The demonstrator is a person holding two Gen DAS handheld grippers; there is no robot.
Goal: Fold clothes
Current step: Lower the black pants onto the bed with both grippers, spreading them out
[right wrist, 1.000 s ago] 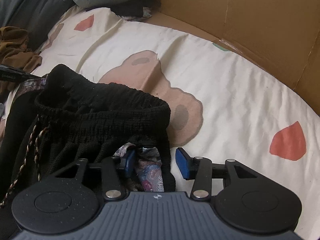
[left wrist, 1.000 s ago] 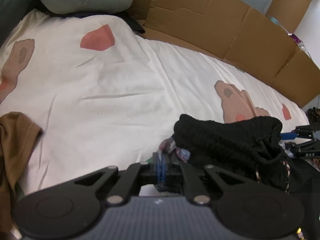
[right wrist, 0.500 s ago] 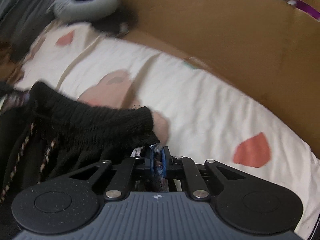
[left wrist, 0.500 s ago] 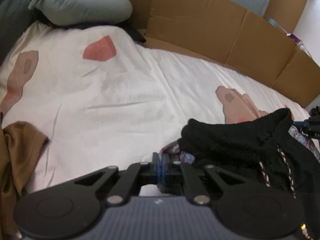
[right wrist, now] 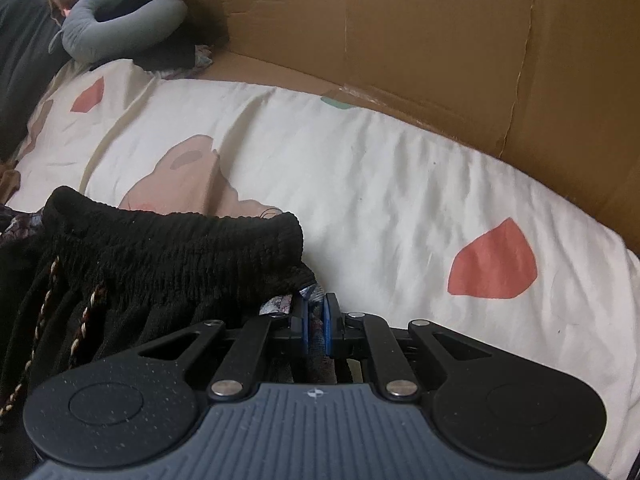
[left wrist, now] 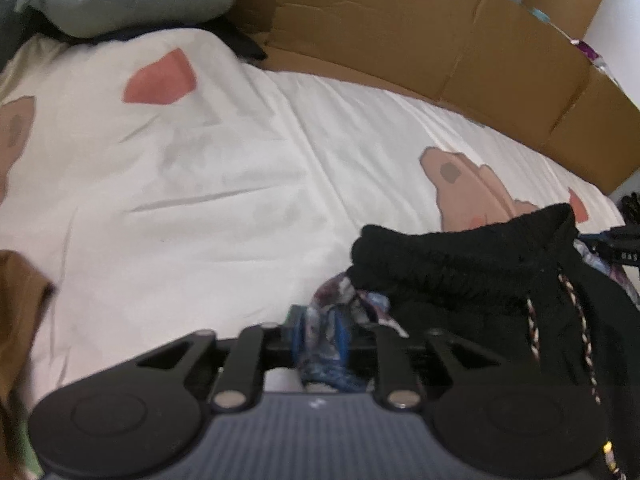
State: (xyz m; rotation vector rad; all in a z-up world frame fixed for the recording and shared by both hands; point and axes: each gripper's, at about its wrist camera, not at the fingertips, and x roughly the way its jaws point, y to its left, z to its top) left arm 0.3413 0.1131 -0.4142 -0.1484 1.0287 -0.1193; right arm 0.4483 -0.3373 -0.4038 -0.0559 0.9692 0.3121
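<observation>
A black garment with a ribbed elastic waistband and a braided drawstring hangs stretched between both grippers above a white bed sheet. Patterned lining shows at each end of the waistband. My left gripper is shut on that patterned fabric at the waistband's left end. My right gripper is shut on the right end of the same garment, with cloth pinched between its blue pads. The rest of the garment falls out of view below.
A brown garment lies at the left edge of the bed. A grey curved pillow and dark clothes sit at the far end. Cardboard walls run along the bed's far side.
My right gripper closed on the waistband's right end and lifted it. The waistband is now stretched between both grippers and raised off the sheet. The left gripper kept its hold.
</observation>
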